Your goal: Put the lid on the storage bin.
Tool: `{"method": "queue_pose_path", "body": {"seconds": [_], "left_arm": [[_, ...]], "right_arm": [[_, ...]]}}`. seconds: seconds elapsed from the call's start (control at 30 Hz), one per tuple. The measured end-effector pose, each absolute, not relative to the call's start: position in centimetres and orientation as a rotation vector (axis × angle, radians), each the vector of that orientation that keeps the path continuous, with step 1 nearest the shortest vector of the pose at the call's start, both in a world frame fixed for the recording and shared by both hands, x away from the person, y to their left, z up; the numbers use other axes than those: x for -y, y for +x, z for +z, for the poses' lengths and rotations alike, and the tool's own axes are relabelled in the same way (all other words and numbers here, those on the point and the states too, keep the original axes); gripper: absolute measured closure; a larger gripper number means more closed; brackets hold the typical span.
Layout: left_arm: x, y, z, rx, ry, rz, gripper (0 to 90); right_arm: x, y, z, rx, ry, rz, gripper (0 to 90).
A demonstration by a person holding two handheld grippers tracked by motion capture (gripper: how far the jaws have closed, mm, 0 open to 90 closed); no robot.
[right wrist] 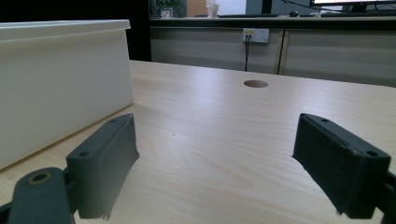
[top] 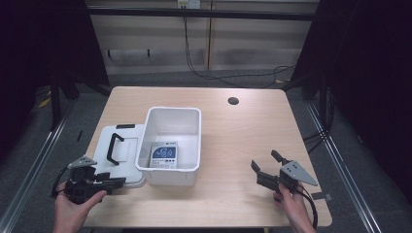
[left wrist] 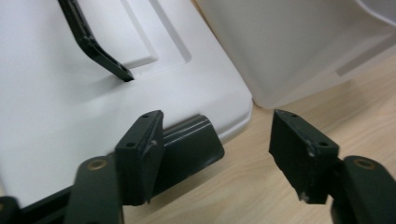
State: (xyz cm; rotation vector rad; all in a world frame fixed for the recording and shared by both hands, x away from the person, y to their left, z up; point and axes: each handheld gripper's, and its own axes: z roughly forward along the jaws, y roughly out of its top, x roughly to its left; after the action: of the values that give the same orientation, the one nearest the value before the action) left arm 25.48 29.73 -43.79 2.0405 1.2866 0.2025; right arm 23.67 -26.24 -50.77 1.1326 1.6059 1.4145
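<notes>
So at this point you had the white rectangular plastic bin (top: 174, 141) sitting open in the middle of the pale wooden tabletop (top: 243, 145), with a small blue-and-white printed box (top: 164, 155) already lying flat on its floor. The white plastic lid with the black carry handle (top: 116, 148) lay flat just left of the bin, touching its side, so my guess was the packing was done and the closing wasn't.

Your left gripper (left wrist: 215, 154) was right at the lid's near corner, jaws apart, one of them over the dark latch tab (left wrist: 191, 149) but nothing clamped. Your right gripper (top: 265, 167) hung over bare tabletop well right of the bin, jaws wide apart and empty. Grabbing, lifting and seating the lid all looked left to do.
</notes>
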Motion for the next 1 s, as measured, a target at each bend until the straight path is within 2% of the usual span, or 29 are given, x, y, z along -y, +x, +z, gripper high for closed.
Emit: {"method": "queue_pose_path", "body": {"seconds": [0.23, 0.33, 0.57, 0.67, 1.0], "left_arm": [[-29.5, 25.6, -43.9, -1.339, 2.047, 0.175, 39.1], [-29.7, 25.7, -43.7, -1.317, 2.031, 0.128, 35.2], [-30.6, 26.4, -42.4, -1.391, 1.963, 0.059, 43.5], [-30.7, 26.4, -41.0, -1.369, 1.968, 0.099, 45.5], [-31.3, 28.6, -39.3, -1.358, 1.971, 0.059, 36.8]], "right_arm": [[26.2, 23.6, -50.8, -1.597, 1.125, 1.409, 12.6], [26.2, 23.5, -50.8, -1.59, 1.121, 1.411, 12.6], [26.2, 23.5, -50.8, -1.591, 1.113, 1.418, 12.6], [26.1, 23.4, -50.8, -1.603, 1.092, 1.421, 12.6], [26.1, 23.4, -50.8, -1.612, 1.074, 1.421, 12.6]]}}
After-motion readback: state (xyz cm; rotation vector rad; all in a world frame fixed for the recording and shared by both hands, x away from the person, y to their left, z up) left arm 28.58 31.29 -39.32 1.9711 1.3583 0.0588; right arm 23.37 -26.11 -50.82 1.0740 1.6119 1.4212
